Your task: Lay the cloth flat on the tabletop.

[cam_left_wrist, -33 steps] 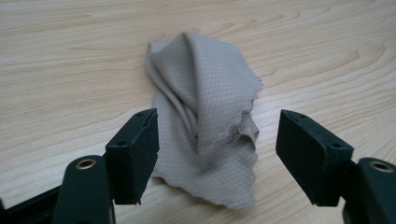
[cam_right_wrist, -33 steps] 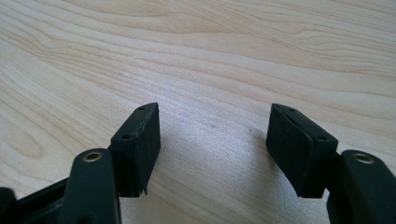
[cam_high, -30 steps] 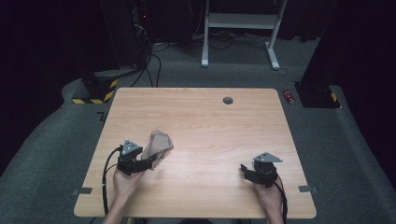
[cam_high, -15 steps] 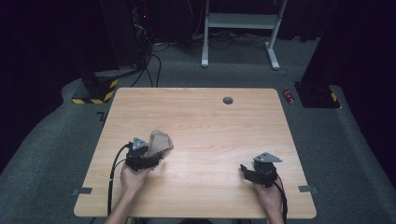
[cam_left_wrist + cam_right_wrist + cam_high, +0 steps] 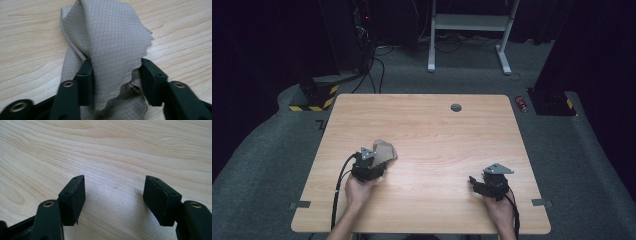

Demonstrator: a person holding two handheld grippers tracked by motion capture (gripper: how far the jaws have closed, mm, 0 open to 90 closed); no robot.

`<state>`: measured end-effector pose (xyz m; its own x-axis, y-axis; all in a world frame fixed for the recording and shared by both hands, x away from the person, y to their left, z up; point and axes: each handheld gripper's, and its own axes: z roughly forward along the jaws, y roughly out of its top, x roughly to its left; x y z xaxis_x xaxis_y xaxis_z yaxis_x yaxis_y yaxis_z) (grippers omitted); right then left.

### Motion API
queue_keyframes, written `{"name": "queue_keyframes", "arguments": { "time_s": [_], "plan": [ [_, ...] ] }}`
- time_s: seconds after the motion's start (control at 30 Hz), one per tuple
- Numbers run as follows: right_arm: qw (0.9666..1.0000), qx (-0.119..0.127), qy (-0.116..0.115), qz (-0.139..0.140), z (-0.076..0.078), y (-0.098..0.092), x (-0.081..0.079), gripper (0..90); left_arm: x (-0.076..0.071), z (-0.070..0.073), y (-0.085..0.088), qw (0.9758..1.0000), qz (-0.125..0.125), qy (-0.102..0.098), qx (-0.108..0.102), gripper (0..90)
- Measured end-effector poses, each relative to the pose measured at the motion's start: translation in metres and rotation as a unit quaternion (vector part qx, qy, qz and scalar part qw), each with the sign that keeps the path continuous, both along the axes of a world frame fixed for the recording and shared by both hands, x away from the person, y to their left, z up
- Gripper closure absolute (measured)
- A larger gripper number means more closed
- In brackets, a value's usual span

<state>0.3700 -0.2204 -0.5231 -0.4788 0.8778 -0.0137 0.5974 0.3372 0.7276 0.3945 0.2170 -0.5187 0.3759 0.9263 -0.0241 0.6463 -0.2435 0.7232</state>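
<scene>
Covering cloth [image 5: 110,42] fold hides left hand-held gripper [image 5: 116,75] pad contact.

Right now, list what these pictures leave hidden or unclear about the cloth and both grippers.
- Cloth: in the left gripper view its near end runs off the bottom edge.
- Left gripper: the cloth drapes between the jaws, which have just been closing; whether the pads press it cannot be told.
- Cloth in the high view: too small to read its folds; the gripper covers part.
- Right gripper: jaw gap too small there.

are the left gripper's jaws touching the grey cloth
Touching. In the left gripper view the cloth lies between the left gripper jaws, which have just been closing, and both press its folds.
</scene>
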Motion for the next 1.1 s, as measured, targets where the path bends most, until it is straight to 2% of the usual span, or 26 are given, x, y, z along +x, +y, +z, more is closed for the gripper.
{"name": "queue_keyframes", "arguments": {
  "time_s": [0.07,0.13,0.23,0.27,0.5,0.6,0.73,0.9,1.03,1.1],
  "plan": [
    [1.0,0.0,0.001,0.0,0.0,0.0,0.0,34.1,0.0,0.001,0.002,0.9999,-0.007,0.001,-0.01,65.2],
    [1.0,0.0,0.001,0.0,0.0,0.0,0.0,34.0,0.0,0.001,0.001,0.9999,-0.007,-0.002,-0.008,74.2],
    [1.0,0.001,0.001,0.0,0.0,0.0,0.0,34.1,0.0,0.001,0.002,0.9999,-0.009,-0.005,-0.008,81.6],
    [1.0,0.0,0.001,0.0,0.0,0.0,0.0,34.1,0.0,0.001,0.003,0.9999,-0.009,-0.004,-0.013,82.5],
    [1.0,0.0,0.001,0.0,0.0,0.0,0.0,34.1,-0.003,0.004,0.0,0.9993,-0.028,-0.008,-0.026,84.5],
    [1.0,0.001,0.001,-0.001,0.0,0.0,0.0,34.1,-0.002,0.006,-0.003,0.999,-0.036,-0.008,-0.024,84.7],
    [1.0,0.0,0.0,0.001,0.0,0.0,0.0,34.1,-0.002,0.017,-0.014,0.9976,-0.06,-0.02,-0.03,85.0],
    [1.0,0.001,0.0,0.001,0.0,0.0,0.0,34.0,-0.003,0.024,-0.026,0.9957,-0.082,-0.024,-0.035,85.1],
    [1.0,0.001,0.0,0.001,0.0,0.0,0.0,34.1,-0.004,0.033,-0.041,0.9923,-0.108,-0.031,-0.052,85.1],
    [1.0,0.001,0.0,0.001,0.0,0.0,0.0,34.1,-0.005,0.036,-0.047,0.9912,-0.117,-0.033,-0.05,85.2]
  ]
}}
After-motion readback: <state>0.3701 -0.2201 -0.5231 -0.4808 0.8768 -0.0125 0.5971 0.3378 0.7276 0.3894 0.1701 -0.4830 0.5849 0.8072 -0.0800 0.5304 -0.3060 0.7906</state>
